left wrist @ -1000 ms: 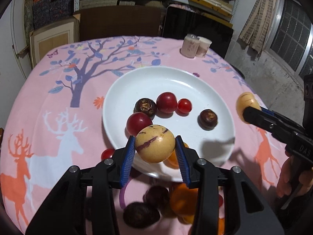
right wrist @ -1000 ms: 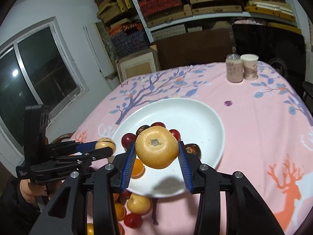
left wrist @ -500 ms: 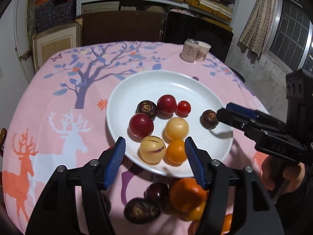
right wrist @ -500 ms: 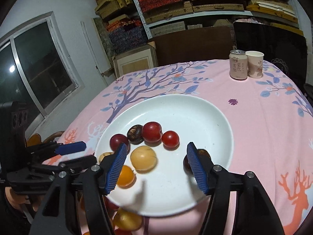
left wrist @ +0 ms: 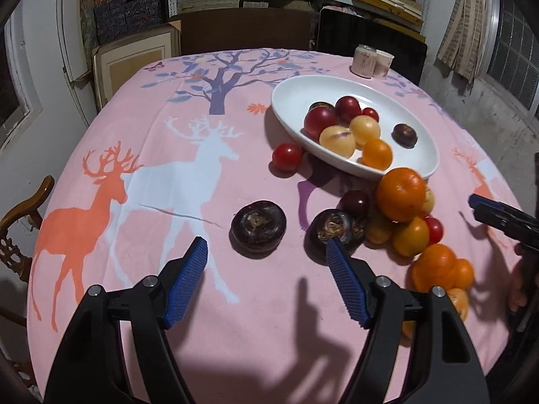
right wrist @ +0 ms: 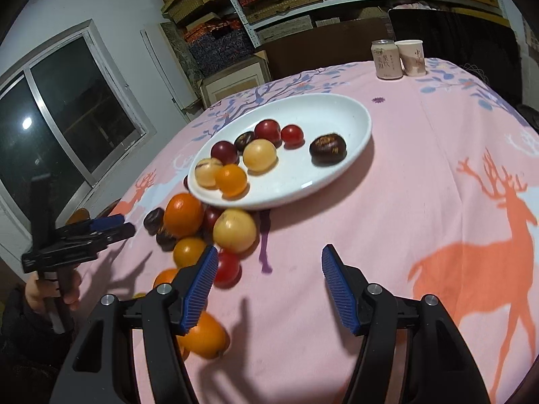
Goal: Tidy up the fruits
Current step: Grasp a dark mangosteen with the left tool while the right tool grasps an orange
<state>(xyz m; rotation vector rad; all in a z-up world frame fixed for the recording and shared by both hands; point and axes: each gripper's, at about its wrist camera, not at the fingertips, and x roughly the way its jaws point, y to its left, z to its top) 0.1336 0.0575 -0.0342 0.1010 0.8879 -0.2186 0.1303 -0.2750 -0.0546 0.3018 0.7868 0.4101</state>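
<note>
A white plate holds several small fruits: red, yellow, orange and dark brown. Loose fruits lie on the pink cloth in front of it, among them a big orange, a yellow fruit, a red tomato and two dark chestnut-like fruits. My left gripper is open and empty, just short of the left dark fruit. My right gripper is open and empty over bare cloth, right of a small red fruit.
A can and a paper cup stand at the table's far edge. A wooden chair is at the left of the table. Shelves with boxes and a window are behind.
One second ago each gripper was shut on a yellow fruit over the plate. Both fruits were let go onto the plate, and both grippers have pulled back, open, toward the loose pile.
</note>
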